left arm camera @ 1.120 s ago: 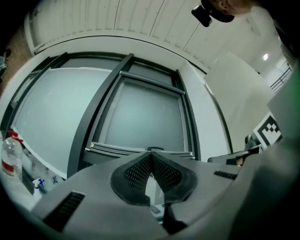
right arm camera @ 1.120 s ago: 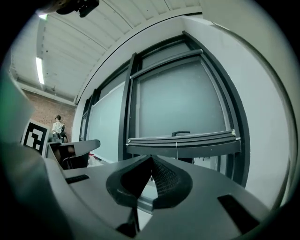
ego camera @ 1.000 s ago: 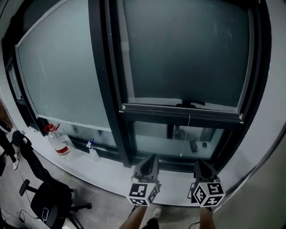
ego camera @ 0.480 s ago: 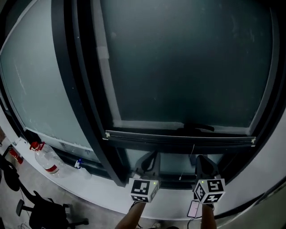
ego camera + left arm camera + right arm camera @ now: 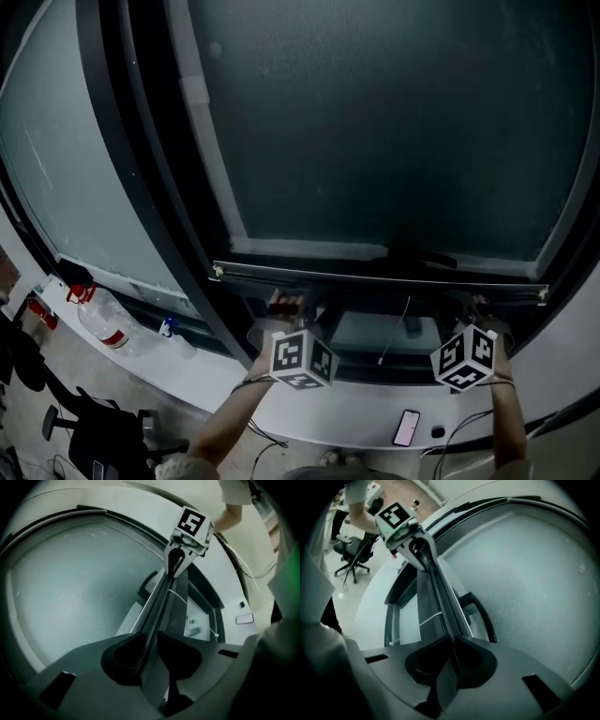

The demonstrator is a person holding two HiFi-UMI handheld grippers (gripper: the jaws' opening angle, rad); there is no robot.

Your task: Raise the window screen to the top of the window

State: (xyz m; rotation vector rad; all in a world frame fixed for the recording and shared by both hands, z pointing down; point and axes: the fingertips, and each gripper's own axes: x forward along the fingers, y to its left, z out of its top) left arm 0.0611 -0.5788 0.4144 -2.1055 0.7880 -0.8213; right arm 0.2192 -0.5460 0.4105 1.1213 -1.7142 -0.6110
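Item: dark grey mesh window screen (image 5: 375, 141); slim dark metal bottom rail (image 5: 375, 278) sits low in frame, well short of top.
Change over 1 s: your 2 grippers, then below rail, now on it.
Left gripper (image 5: 286, 302), right gripper (image 5: 480, 302): jaws pinched narrow on rail.
Status: grip set, lift pending.

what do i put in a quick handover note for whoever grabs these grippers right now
left gripper: shut on the screen's bottom bar, near its left end.
right gripper: shut on the same bar, near its right end.
the bar lies level, low in the window frame, with the mesh stretched above it and a strip of clear glass below. the pull cord hangs under the bar.
done: both grips are set.
left to do: lift both ends evenly until the bar reaches the top of the window, which the head view doesn't show.
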